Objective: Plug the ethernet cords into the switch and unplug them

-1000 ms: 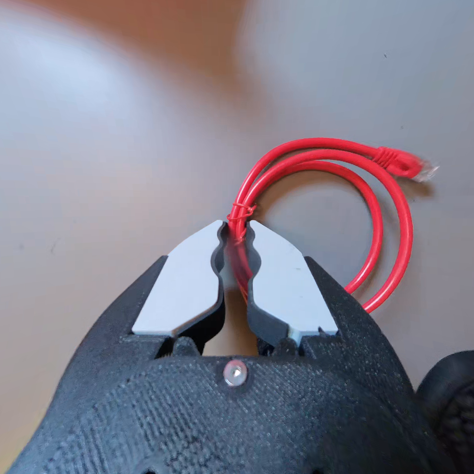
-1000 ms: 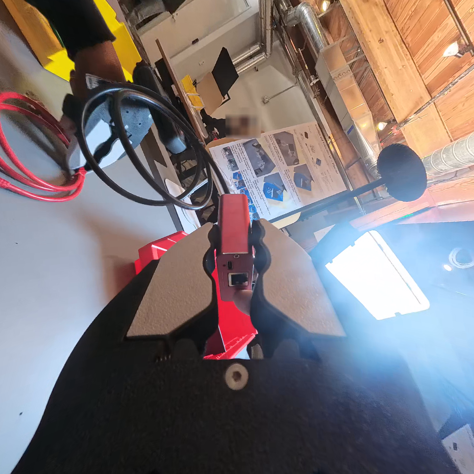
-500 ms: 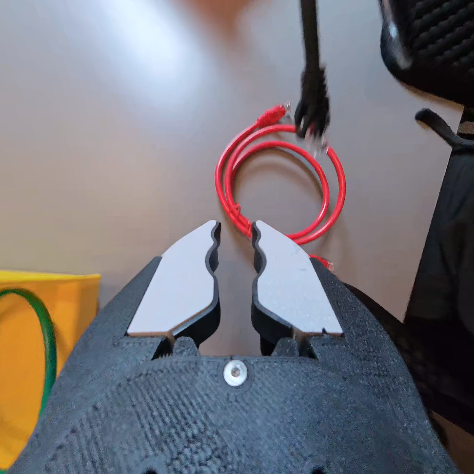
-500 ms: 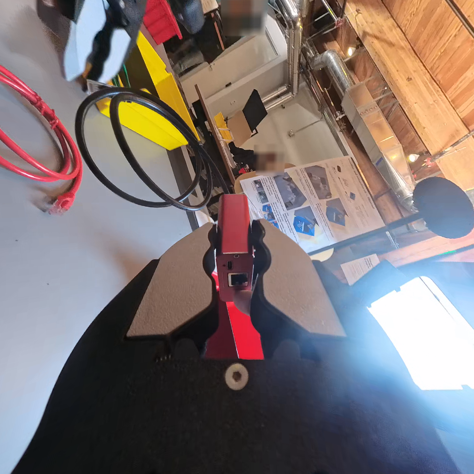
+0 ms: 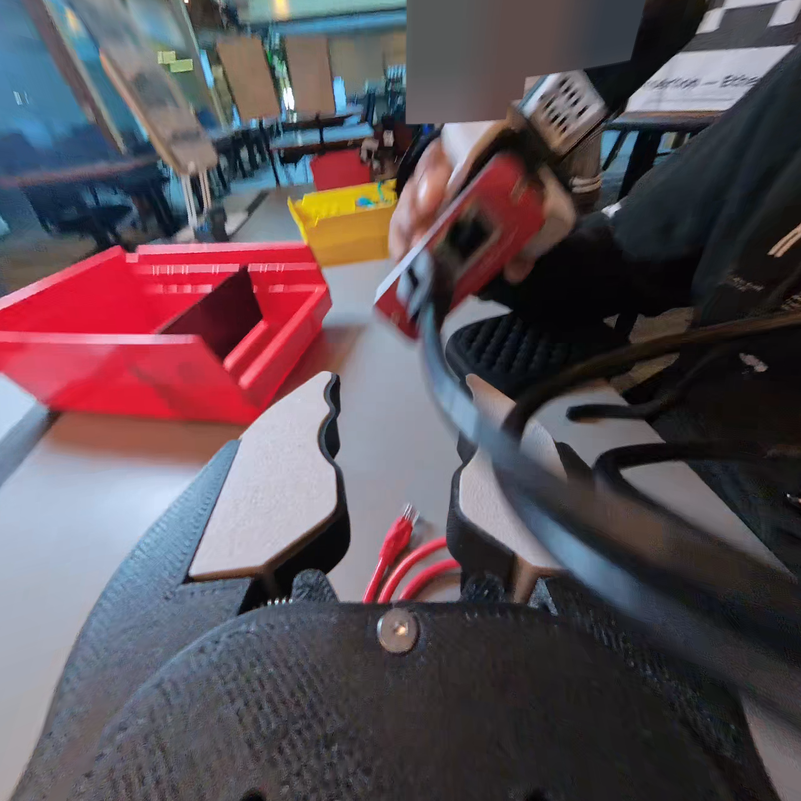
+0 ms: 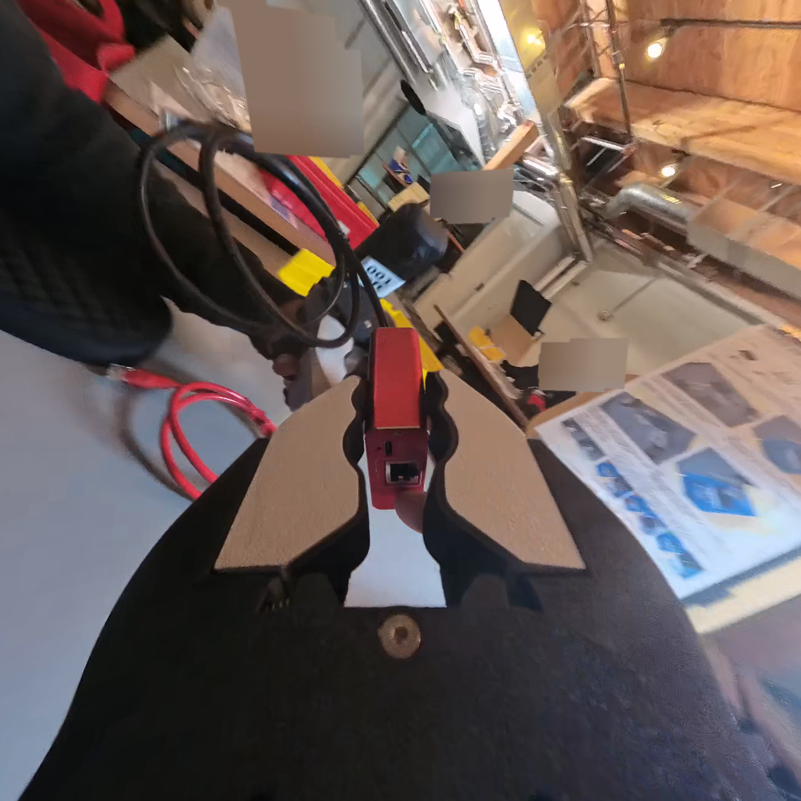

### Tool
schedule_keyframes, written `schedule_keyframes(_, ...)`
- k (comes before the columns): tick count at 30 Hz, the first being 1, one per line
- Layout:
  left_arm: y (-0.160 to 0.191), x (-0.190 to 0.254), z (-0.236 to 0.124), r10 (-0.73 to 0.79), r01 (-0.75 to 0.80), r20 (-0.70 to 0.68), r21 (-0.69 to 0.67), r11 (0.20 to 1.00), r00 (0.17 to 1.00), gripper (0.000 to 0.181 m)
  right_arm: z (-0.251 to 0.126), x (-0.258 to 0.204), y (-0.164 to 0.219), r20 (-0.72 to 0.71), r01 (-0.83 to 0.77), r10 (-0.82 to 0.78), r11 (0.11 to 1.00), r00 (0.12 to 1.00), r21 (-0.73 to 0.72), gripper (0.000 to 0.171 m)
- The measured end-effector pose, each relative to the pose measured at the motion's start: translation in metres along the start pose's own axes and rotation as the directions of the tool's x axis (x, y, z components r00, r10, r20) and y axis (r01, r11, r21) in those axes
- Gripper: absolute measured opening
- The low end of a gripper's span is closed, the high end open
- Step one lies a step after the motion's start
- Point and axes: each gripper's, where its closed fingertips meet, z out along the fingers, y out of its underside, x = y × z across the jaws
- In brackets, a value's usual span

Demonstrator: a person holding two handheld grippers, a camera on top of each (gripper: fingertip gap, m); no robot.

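Note:
My right gripper (image 6: pixel 396 381) is shut on a small red switch (image 6: pixel 393 390), held up off the table with one empty port facing the camera. A black ethernet cord (image 6: pixel 242 242) loops out from the switch's far end. In the left wrist view the switch (image 5: pixel 472 242) is up ahead to the right, blurred, and the black cord (image 5: pixel 459 403) hangs from it across my right finger. My left gripper (image 5: pixel 401 385) is open and empty. A coiled red ethernet cord (image 5: pixel 401 546) lies on the table below its fingers, and also shows in the right wrist view (image 6: pixel 186 416).
A red bin (image 5: pixel 151 325) with a divider stands on the table ahead to the left. A yellow bin (image 5: pixel 346 225) stands behind it. A person's dark sleeve (image 5: pixel 693 216) and a hand fill the right side. The grey table top (image 5: pixel 86 498) stretches to the left. Spacing between my two grippers at the tips: around 7 centimetres.
My left gripper let go of the red cord, opened wider and swung up from looking down at the table to facing the switch. The right gripper kept hold of the switch and turned.

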Motion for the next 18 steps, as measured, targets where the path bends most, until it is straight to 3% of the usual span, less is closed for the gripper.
schedule_keyframes(3, -0.017, 0.018, 0.003, 0.11, -0.112, 0.032, 0.057, 0.992, 0.993, 0.04, 0.011, -0.019, 0.015, 0.057, -0.059, 0.06, 0.998, 0.997, -0.026, 0.026)
schedule_keyframes(5, -0.008, 0.018, -0.002, 0.201, -0.2, 0.094, -0.024, 0.98, 0.975, 0.035, 0.014, -0.025, 0.027, 0.092, -0.107, 0.114, 0.991, 0.989, -0.081, 0.026)
schedule_keyframes(9, 0.01, 0.013, -0.01, 0.384, -0.347, 0.189, -0.203, 0.916, 0.904, 0.032, 0.022, -0.037, 0.056, 0.109, -0.006, 0.037, 0.962, 0.993, -0.272, 0.026)
schedule_keyframes(14, 0.015, 0.023, -0.006, 0.443, -0.401, 0.158, -0.238, 0.885, 0.883, 0.03, 0.033, -0.051, 0.075, 0.156, 0.175, -0.12, 0.89, 0.981, -0.421, 0.045)
schedule_keyframes(18, 0.013, 0.029, -0.002, 0.492, -0.449, 0.149, -0.247, 0.859, 0.858, 0.03, 0.035, -0.049, 0.078, 0.134, 0.186, -0.141, 0.877, 0.981, -0.442, 0.032)
